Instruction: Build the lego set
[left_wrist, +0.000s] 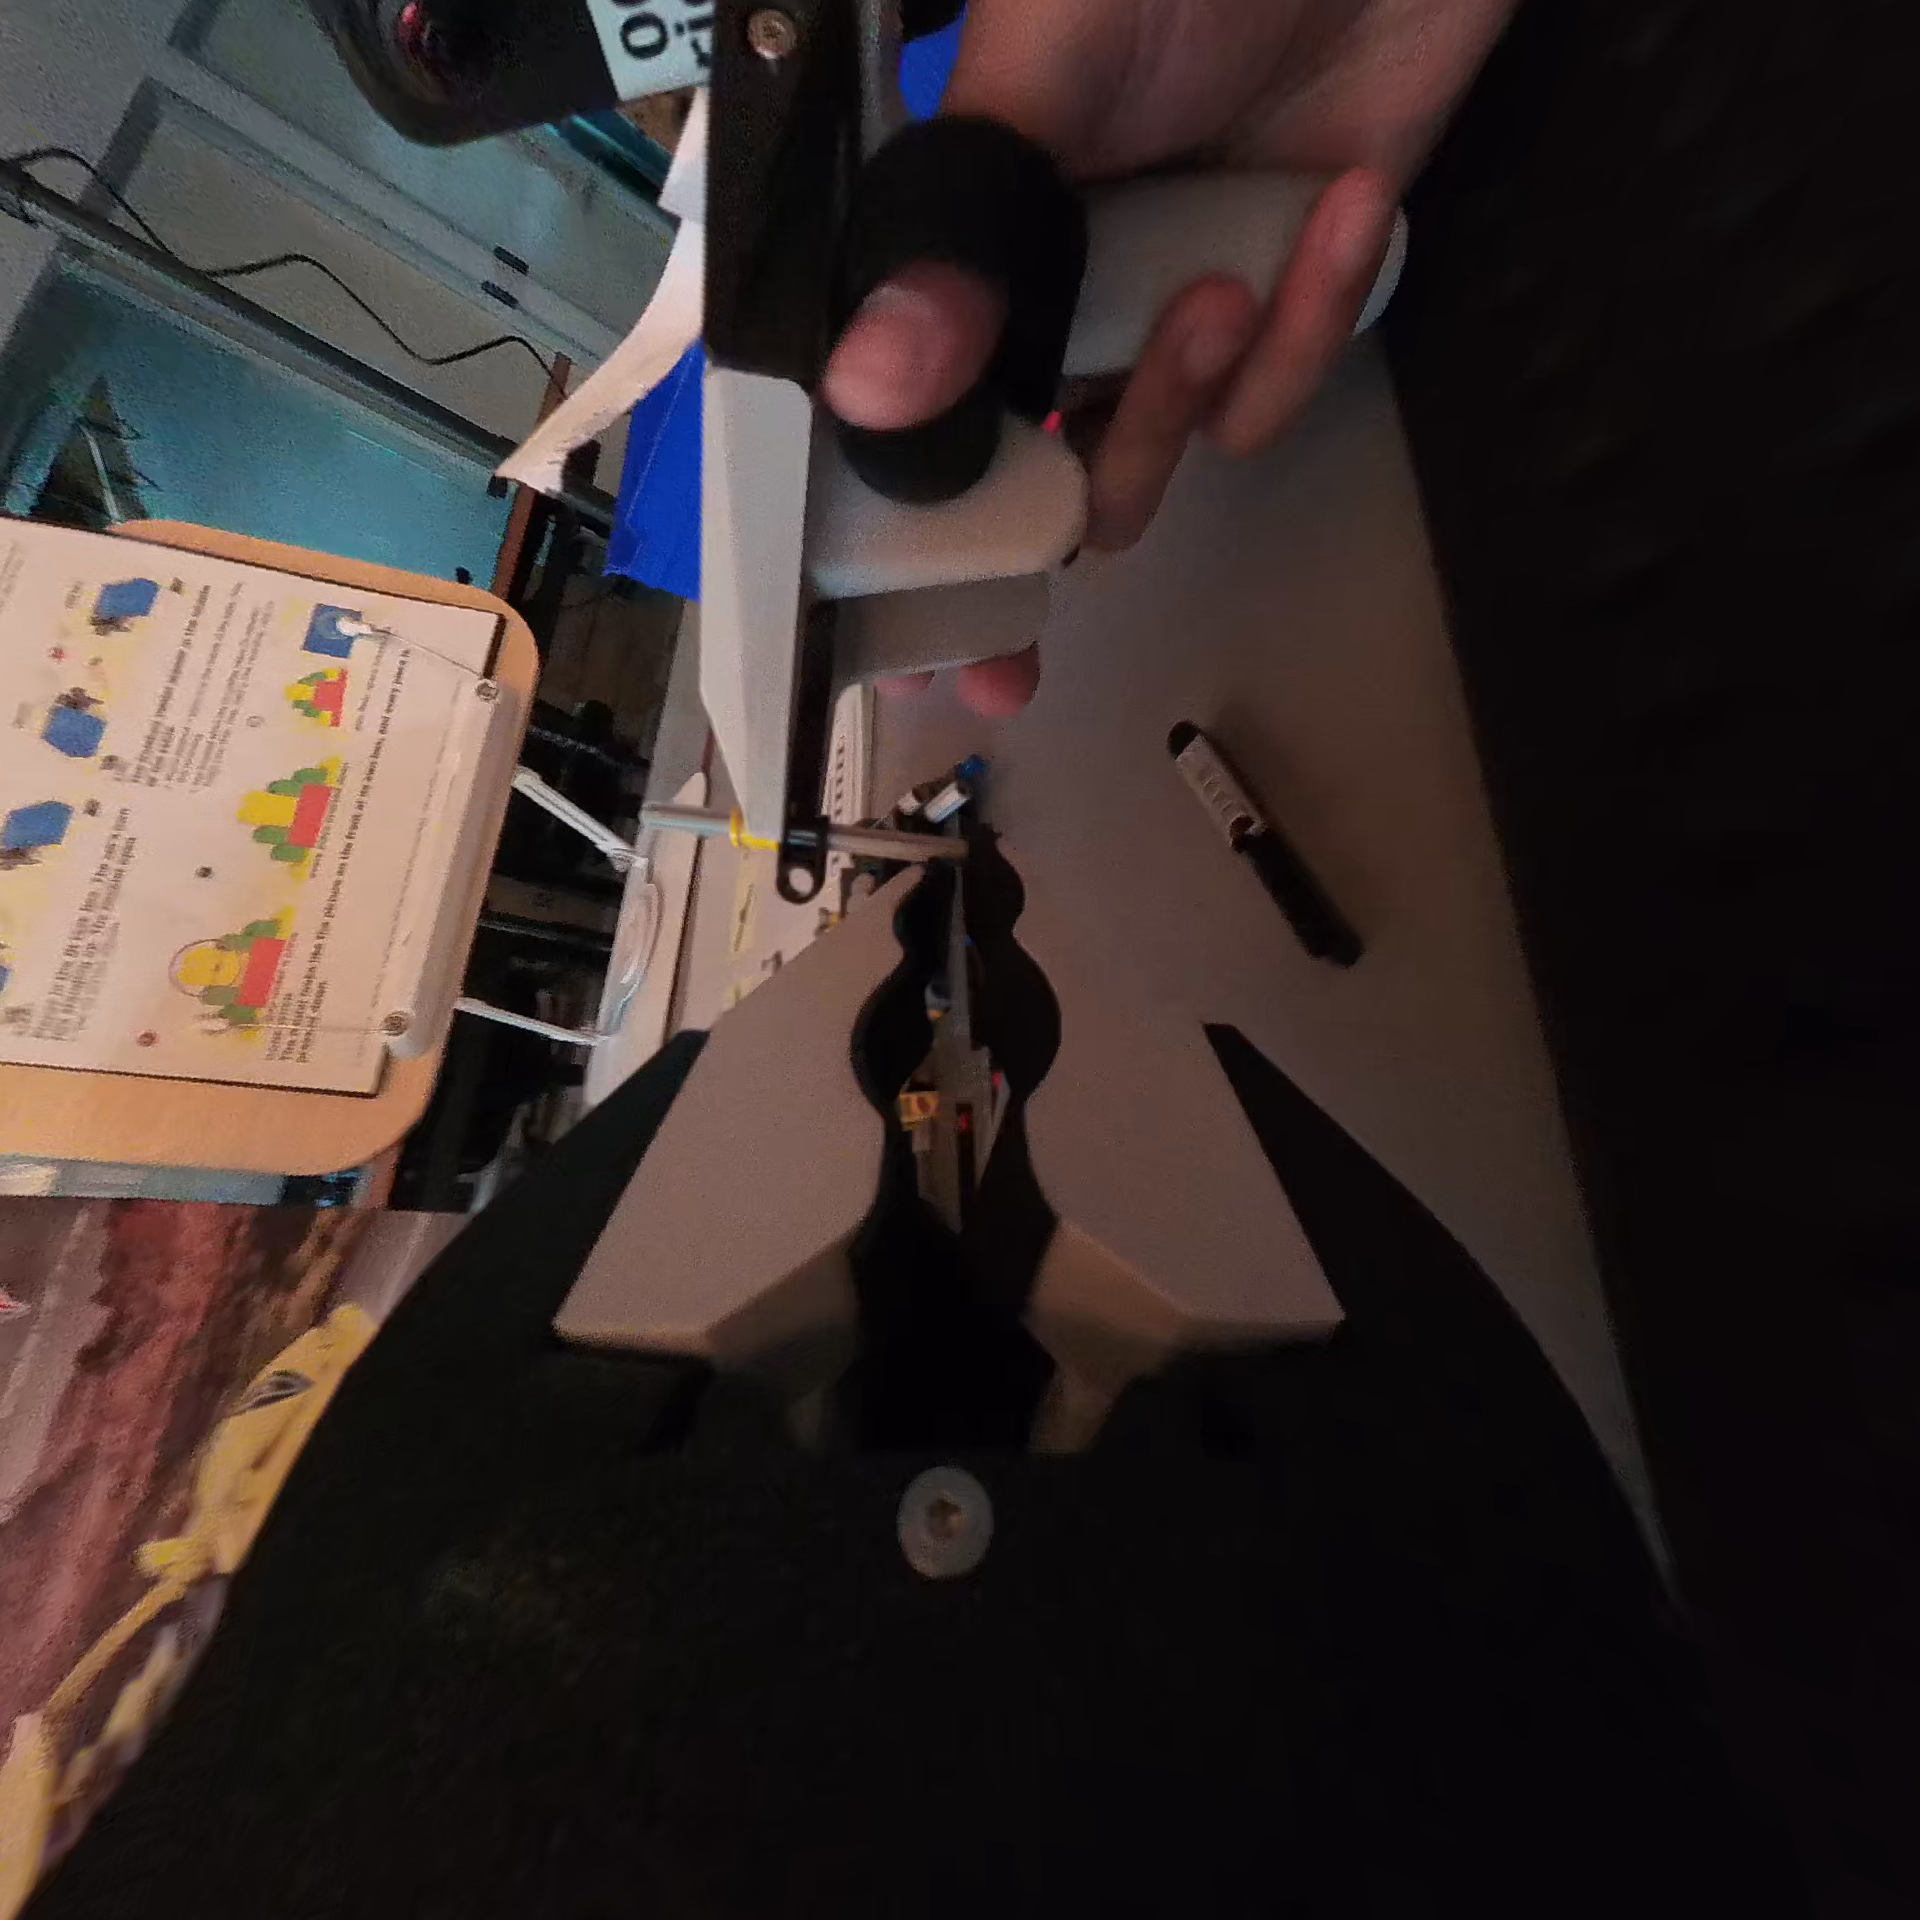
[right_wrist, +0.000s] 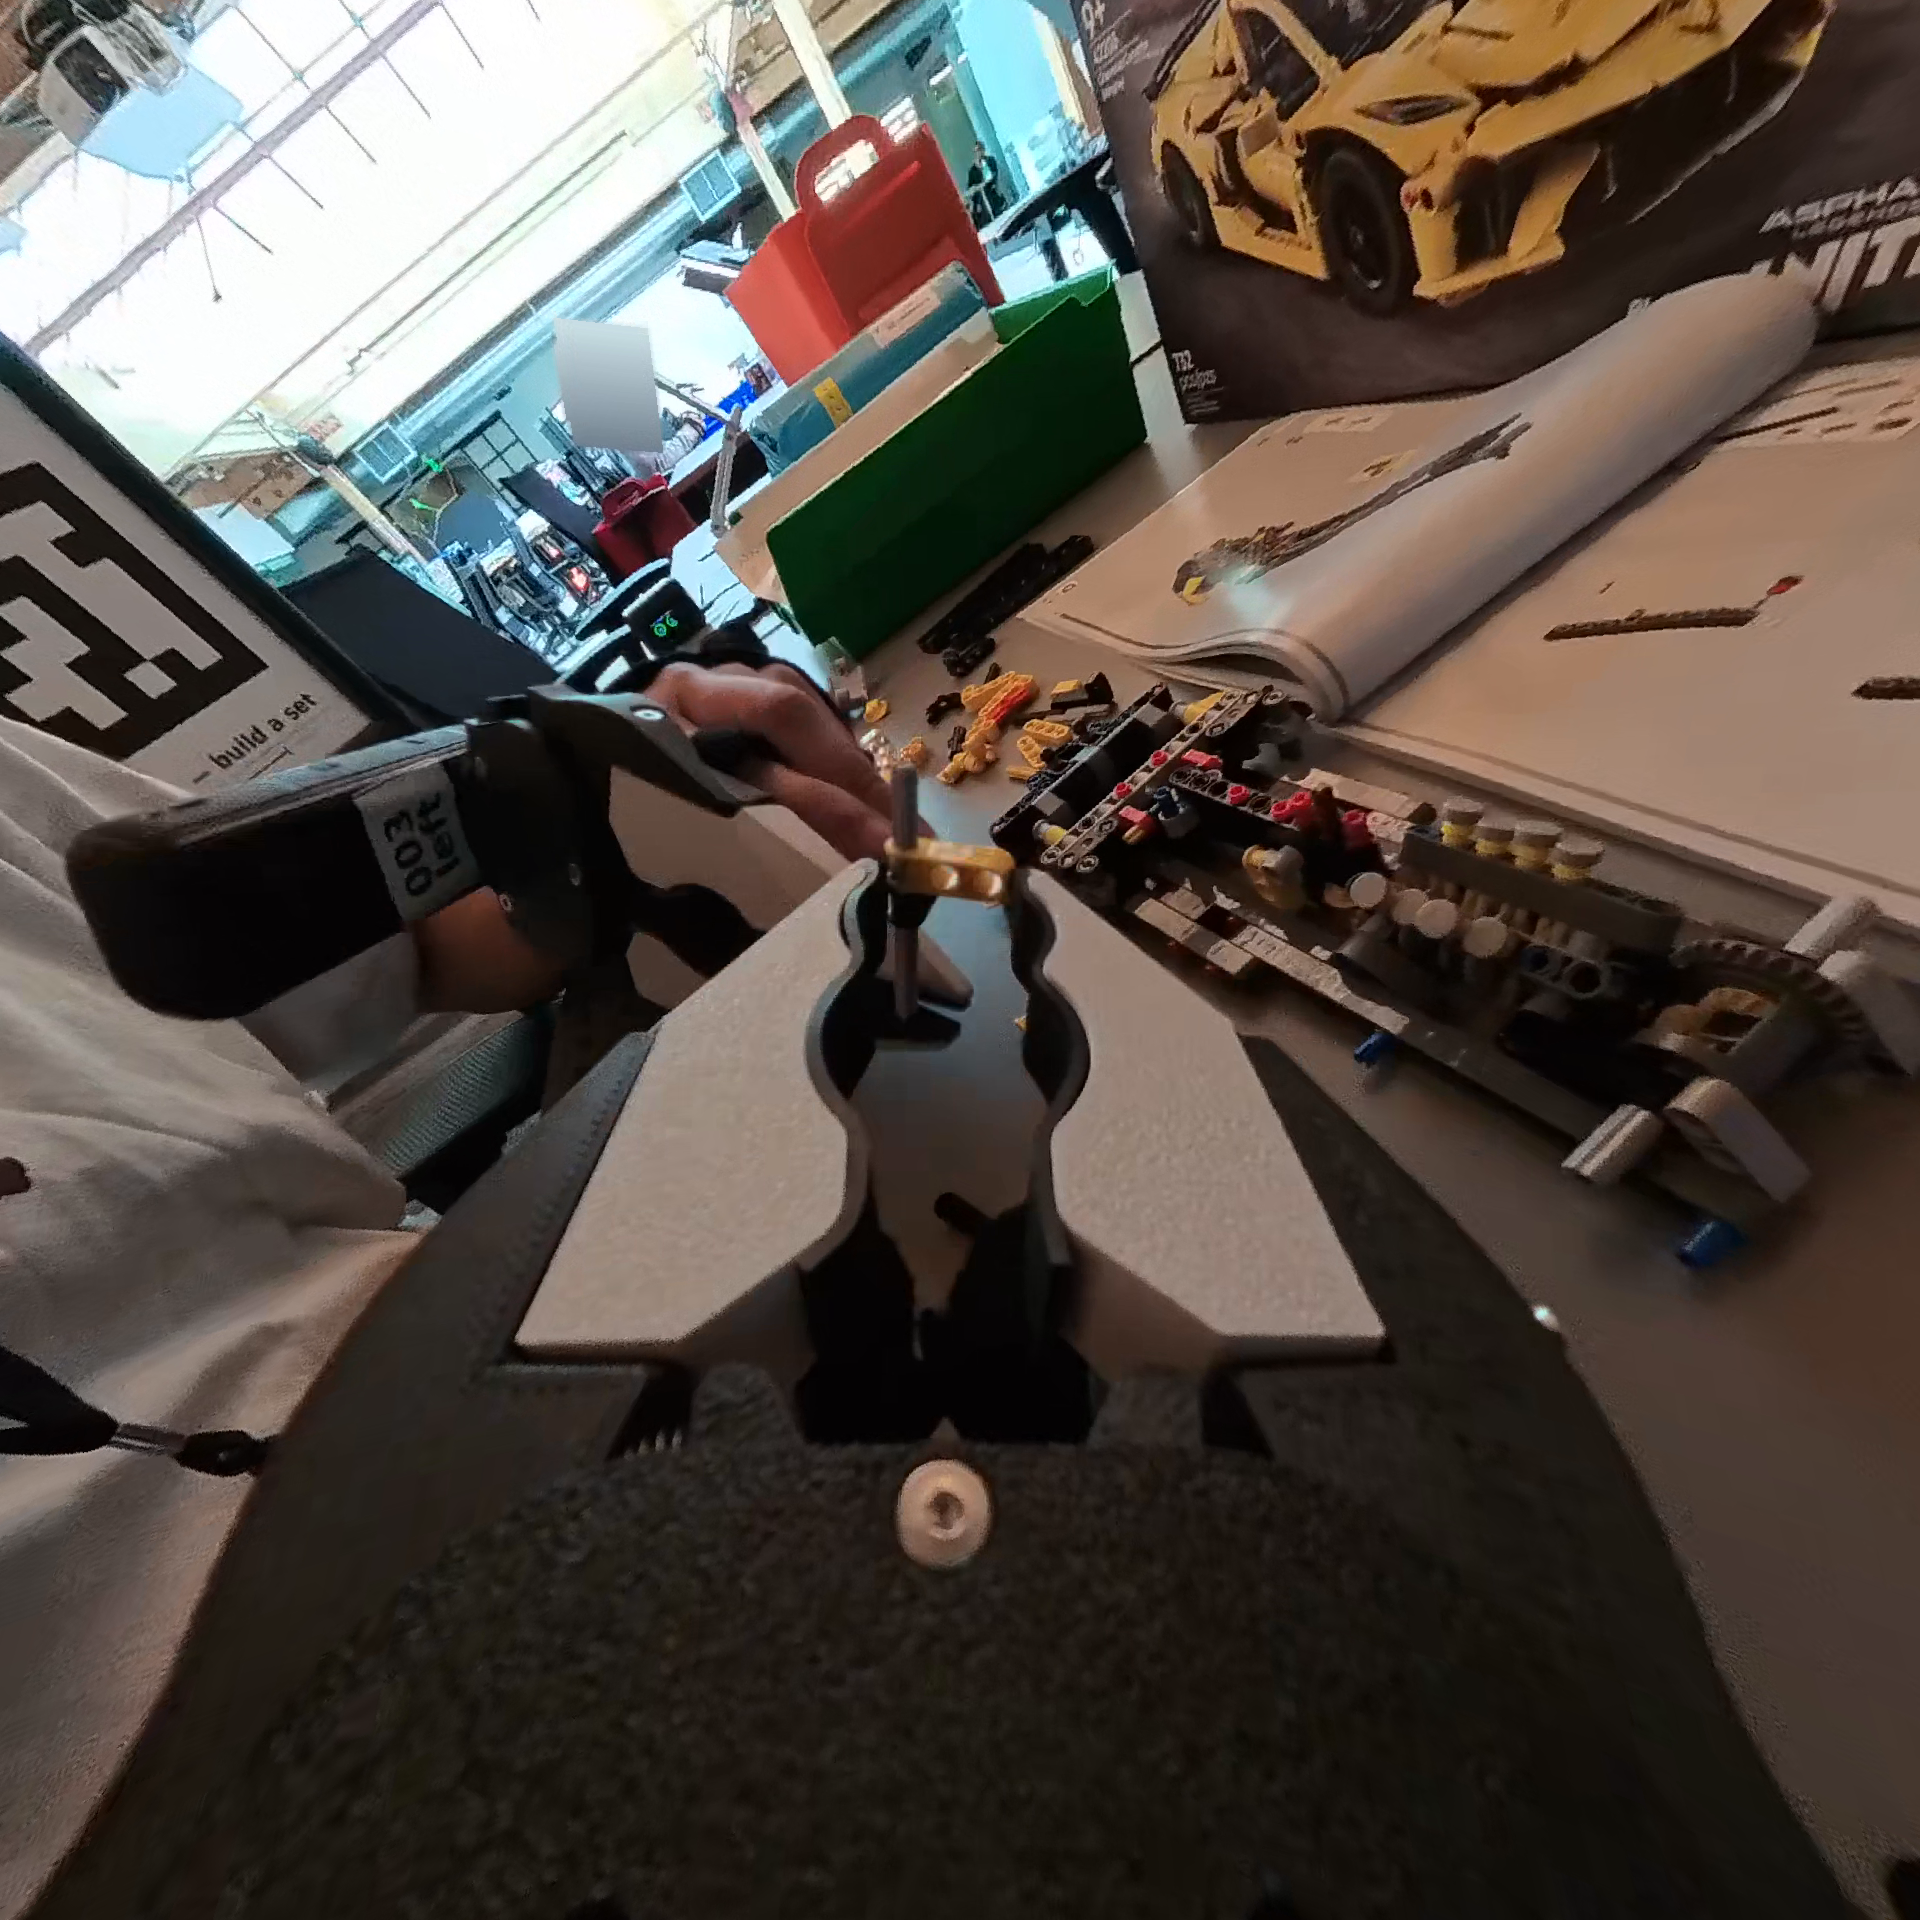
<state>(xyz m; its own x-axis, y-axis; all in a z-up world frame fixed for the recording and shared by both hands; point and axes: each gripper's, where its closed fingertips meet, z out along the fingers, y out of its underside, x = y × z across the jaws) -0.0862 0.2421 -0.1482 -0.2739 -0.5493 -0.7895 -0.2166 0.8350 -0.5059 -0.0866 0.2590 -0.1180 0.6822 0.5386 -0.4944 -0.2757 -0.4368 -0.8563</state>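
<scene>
axle (right_wrist: 902, 894) stands through a yellow connector (right_wrist: 951, 871) pinched at the right tool (right_wrist: 940, 883) tips; left tool (left_wrist: 951, 883) clamps the axle's end beside it.

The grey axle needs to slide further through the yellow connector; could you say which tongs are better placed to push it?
Probably left: the left tongs grip the grey axle end-on, while the right tongs steady the yellow connector.
</scene>
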